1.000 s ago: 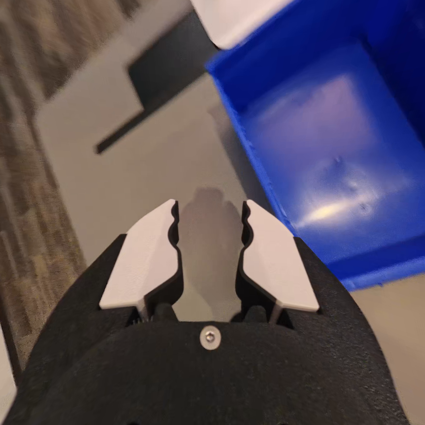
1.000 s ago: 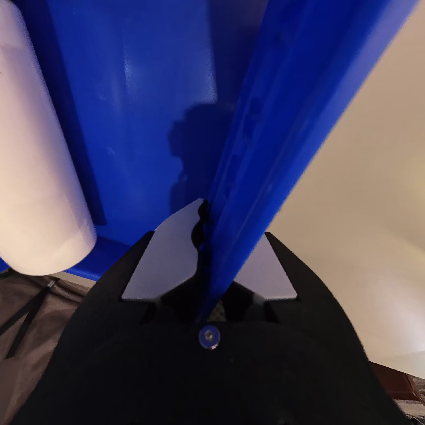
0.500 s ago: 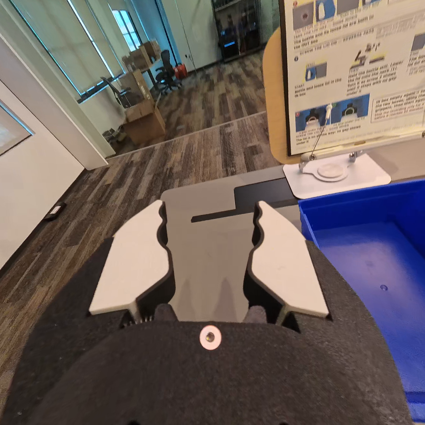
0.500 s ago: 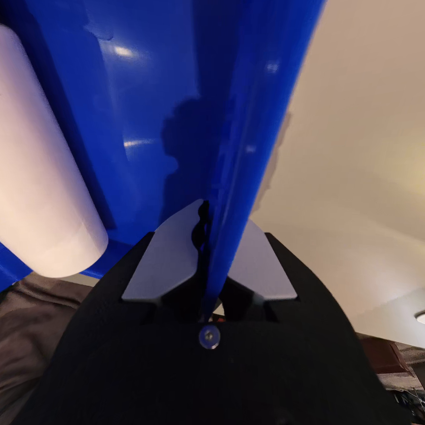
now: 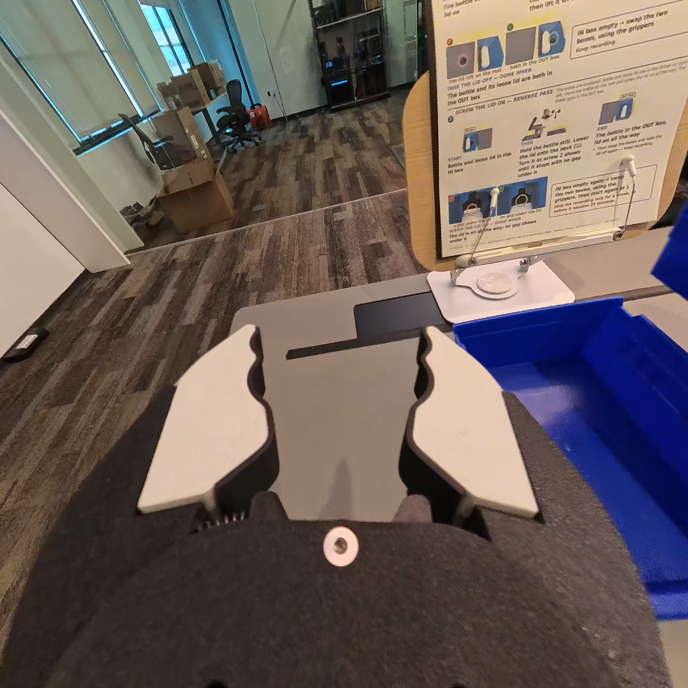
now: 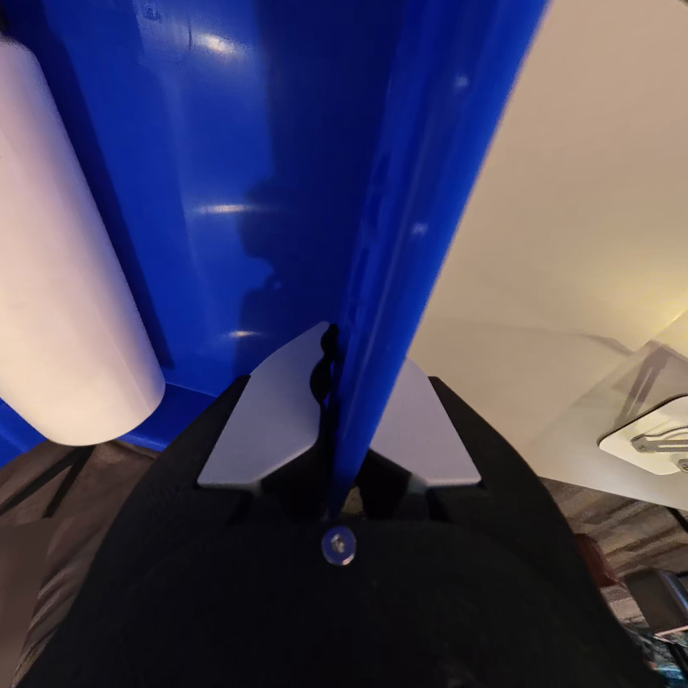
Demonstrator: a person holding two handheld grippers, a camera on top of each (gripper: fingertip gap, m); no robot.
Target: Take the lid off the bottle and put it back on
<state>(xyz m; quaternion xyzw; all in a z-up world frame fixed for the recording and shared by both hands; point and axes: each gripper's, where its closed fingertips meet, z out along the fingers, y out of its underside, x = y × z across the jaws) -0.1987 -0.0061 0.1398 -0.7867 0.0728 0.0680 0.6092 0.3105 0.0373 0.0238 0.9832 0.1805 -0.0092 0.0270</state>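
left gripper jaws wide apart, nothing between them, over the grey table, just left of an empty blue bin; instruction board on a white stand behind. right gripper jaws clamped on the side wall of a second blue bin; white bottle lies inside that bin, left of the gripper, lid not visible
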